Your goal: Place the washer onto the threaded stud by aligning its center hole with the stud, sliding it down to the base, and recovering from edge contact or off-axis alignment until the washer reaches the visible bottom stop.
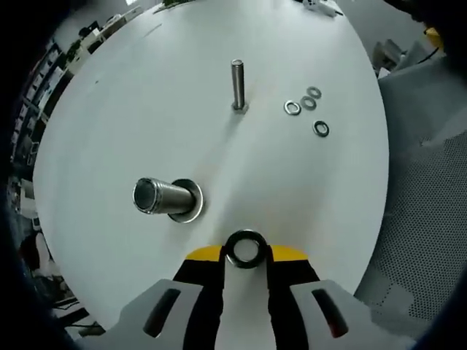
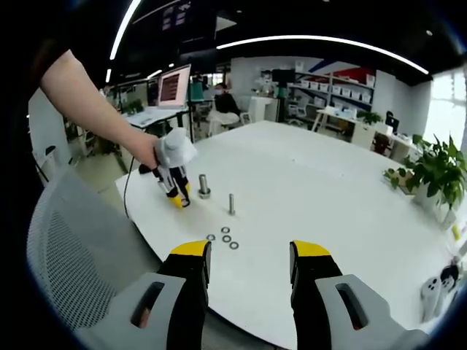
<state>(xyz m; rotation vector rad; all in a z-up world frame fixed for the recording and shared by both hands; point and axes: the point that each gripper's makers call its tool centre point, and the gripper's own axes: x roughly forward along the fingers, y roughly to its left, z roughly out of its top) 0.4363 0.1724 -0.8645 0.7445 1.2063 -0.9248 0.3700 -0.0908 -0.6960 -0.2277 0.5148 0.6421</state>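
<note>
In the left gripper view my left gripper (image 1: 246, 251) is shut on a dark steel washer (image 1: 246, 249), held flat between the yellow-tipped jaws just above the white table (image 1: 109, 131). A thick threaded stud (image 1: 162, 197) with a washer at its base stands to the left, close by. A thinner stud (image 1: 237, 84) stands farther off. In the right gripper view my right gripper (image 2: 250, 257) is open, with nothing between its fingers. There the left gripper (image 2: 175, 193) is seen held by a hand beside the thick stud (image 2: 203, 185), with the thin stud (image 2: 231, 203) to its right.
Several loose washers (image 1: 306, 106) lie right of the thin stud, also seen as washers (image 2: 223, 238) near the table's front edge. A mesh chair (image 1: 430, 219) stands beside the table. A potted plant (image 2: 430, 175), desks and shelves fill the room behind.
</note>
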